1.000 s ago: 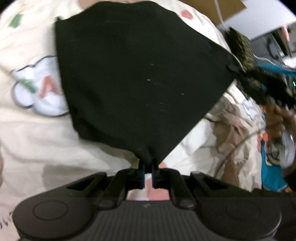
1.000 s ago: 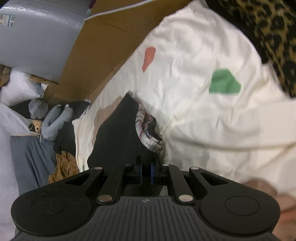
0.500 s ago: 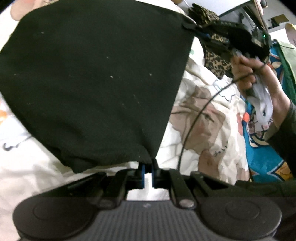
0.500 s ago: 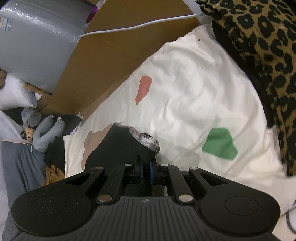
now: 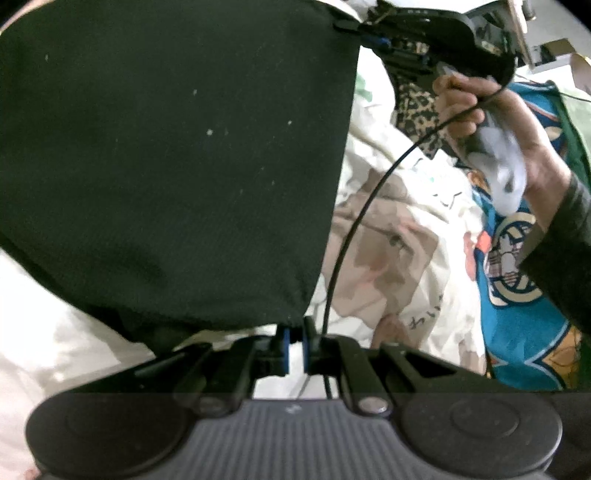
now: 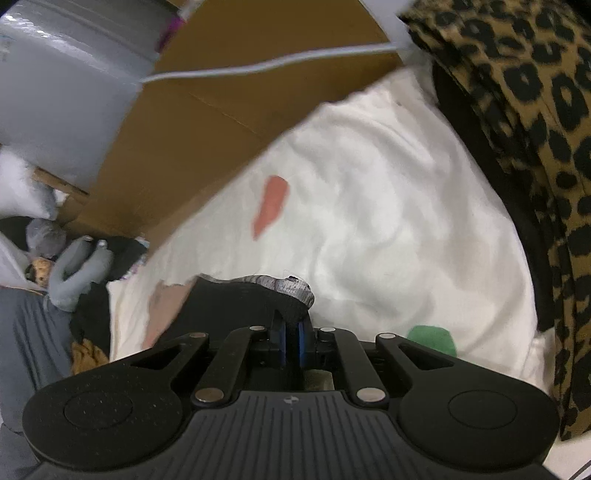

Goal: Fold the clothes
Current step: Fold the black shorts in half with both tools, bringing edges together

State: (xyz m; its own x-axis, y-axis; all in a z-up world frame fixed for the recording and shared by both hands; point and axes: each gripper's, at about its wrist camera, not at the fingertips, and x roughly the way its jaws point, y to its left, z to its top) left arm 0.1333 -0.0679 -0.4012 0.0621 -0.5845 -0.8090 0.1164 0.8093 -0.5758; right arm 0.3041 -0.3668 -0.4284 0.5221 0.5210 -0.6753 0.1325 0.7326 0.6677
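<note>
Clamped in the matt black plastic left gripper [image 5: 294, 328], the black garment [image 5: 177, 155] is matt knit cloth flecked with lint.

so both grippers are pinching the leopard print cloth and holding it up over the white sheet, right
Not quite: the cloth they pinch is black, not leopard print. The left wrist view shows the left gripper shut on one corner and the right gripper on another. The leopard print cloth lies beside the white sheet, held by neither.

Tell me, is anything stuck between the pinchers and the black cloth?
No. The left gripper and the right gripper are each shut directly on an edge of the black cloth; nothing visible sits between.
</note>
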